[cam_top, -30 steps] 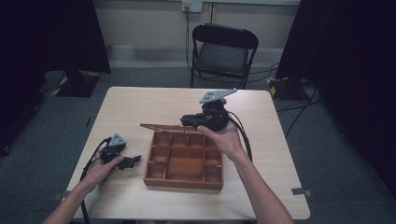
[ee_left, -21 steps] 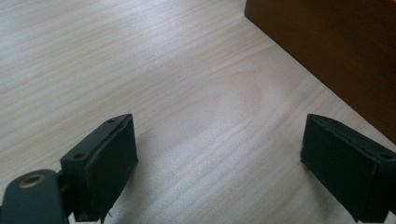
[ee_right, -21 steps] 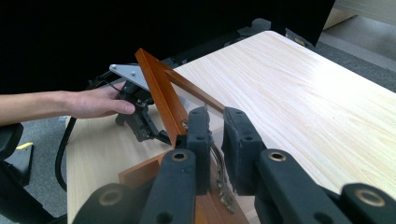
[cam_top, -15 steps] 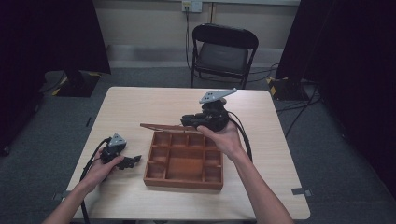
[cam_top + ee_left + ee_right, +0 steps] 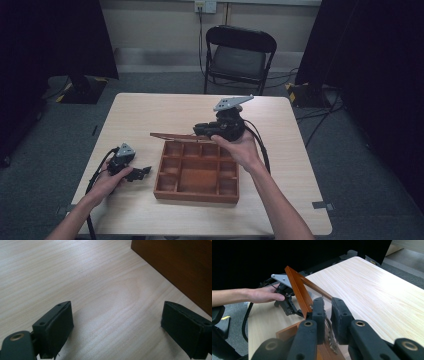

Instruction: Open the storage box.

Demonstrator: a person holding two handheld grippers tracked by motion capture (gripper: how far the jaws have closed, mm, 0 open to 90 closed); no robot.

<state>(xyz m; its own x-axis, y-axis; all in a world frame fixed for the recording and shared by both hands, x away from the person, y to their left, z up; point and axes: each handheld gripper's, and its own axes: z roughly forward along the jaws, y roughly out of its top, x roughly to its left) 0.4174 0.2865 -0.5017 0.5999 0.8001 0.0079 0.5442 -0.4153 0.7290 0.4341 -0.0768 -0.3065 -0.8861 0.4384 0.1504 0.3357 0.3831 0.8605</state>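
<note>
My right gripper [image 5: 325,315] has its jaws nearly closed on the front edge of the box's glazed lid [image 5: 175,136], raised over the compartment box [image 5: 197,172]; its long axis runs along the far rim; my left gripper [image 5: 125,327], gaping and empty, rests on the worktop [image 5: 145,115] just left of the box.

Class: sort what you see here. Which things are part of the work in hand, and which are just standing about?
Part of the work:
wooden compartment box
its lid, raised
right gripper, closed on the lid's clasp
left gripper, open beside the box

Standing about:
folding chair
wall socket
floor cables
</note>
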